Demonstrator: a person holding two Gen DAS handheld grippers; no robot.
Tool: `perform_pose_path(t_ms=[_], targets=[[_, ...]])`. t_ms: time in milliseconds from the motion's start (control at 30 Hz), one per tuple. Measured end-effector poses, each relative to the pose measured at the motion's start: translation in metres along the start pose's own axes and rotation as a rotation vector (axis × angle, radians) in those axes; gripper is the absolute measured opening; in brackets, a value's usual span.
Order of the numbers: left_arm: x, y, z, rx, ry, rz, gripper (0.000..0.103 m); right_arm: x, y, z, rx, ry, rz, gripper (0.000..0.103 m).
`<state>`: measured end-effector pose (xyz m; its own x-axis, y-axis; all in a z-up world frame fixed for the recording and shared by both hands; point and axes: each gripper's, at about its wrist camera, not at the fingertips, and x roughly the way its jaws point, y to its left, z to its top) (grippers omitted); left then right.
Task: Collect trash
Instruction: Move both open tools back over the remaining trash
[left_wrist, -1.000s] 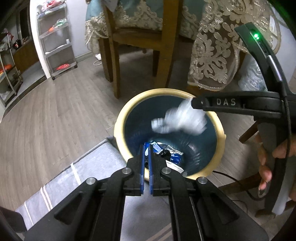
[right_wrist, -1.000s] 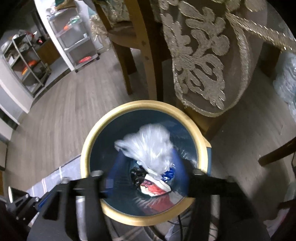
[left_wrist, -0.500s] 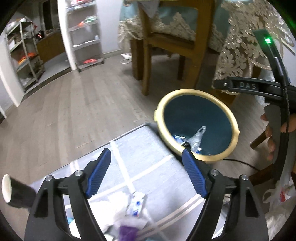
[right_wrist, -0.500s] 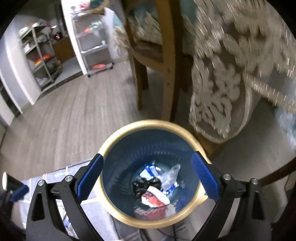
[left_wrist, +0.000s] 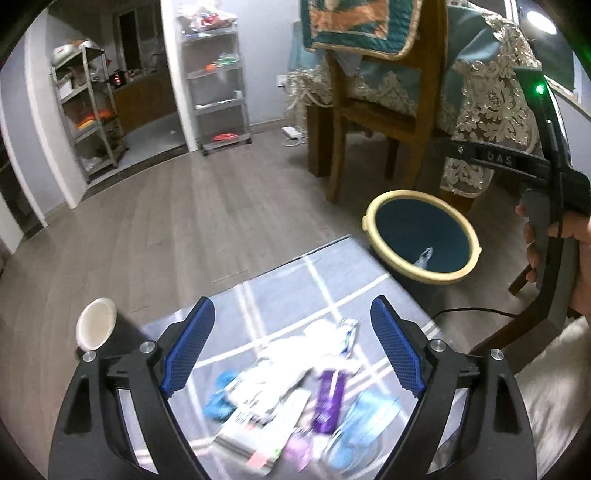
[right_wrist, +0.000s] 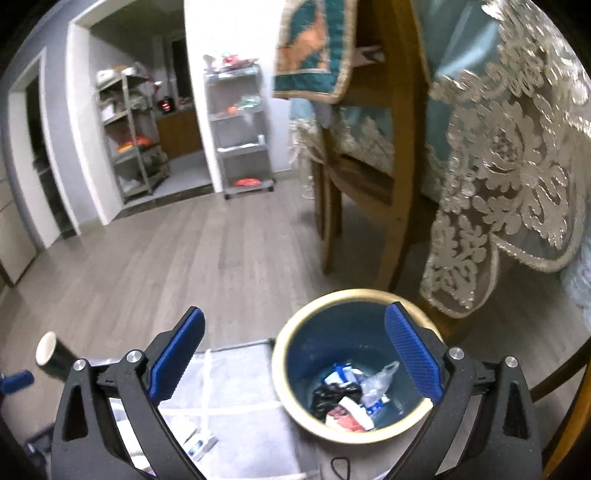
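Left gripper (left_wrist: 291, 350) spread wide, nothing between its blue pads (left_wrist: 186, 350), hanging over a blurred heap of trash (left_wrist: 291, 391) on a grey cloth with white stripes (left_wrist: 280, 280): white wrappers, a purple packet (left_wrist: 330, 400), light blue pieces, a flat printed carton. Just left of the near finger, a dark paper cup (left_wrist: 96, 328) tipped toward the camera, pale inside showing.

Right gripper (right_wrist: 293, 358) also released and empty, jaws wide apart, poised above and a little left of the trash bin (right_wrist: 288, 369). Bin round, cream-rimmed, dark teal inside, standing on the floor touching the far corner of the cloth. Inside at the bottom: a clear crumpled plastic bag (right_wrist: 376, 382), a black wad (right_wrist: 328, 393), a red-and-white wrapper (right_wrist: 345, 415), a blue-and-white packet (right_wrist: 341, 373). From the left camera, the bin (left_wrist: 369, 221) ahead to the right, with the right gripper's black body and the hand (left_wrist: 565, 251) gripping it at the frame's right edge.

Beyond the bin, a wooden chair (right_wrist: 391, 184) and a lace-edged teal tablecloth (right_wrist: 509, 155). Farther off, grey plank floor (left_wrist: 166, 221) and metal shelving (left_wrist: 218, 85) against the wall.
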<state>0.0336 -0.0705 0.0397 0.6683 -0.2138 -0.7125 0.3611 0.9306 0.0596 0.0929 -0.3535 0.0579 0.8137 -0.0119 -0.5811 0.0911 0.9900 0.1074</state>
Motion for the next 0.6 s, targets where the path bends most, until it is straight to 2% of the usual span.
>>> perform_pose_path(t_ms=[133,233,467,600], targets=[[-0.016,0.024,-0.022,-0.042,0.004,0.021,0.085,-0.005,0.024,-0.012,-0.067,0.022,0.011,0.098],[-0.019,0.042,-0.034,-0.089,0.010,0.036,0.085,-0.009,0.036,-0.022,-0.070,0.041,0.030,0.098],[-0.015,0.069,-0.053,-0.168,0.019,0.048,0.085,-0.013,0.059,-0.048,-0.053,0.115,0.082,0.098],[-0.003,0.078,-0.062,-0.170,0.043,0.067,0.085,-0.011,0.077,-0.068,-0.079,0.179,0.125,0.098]])
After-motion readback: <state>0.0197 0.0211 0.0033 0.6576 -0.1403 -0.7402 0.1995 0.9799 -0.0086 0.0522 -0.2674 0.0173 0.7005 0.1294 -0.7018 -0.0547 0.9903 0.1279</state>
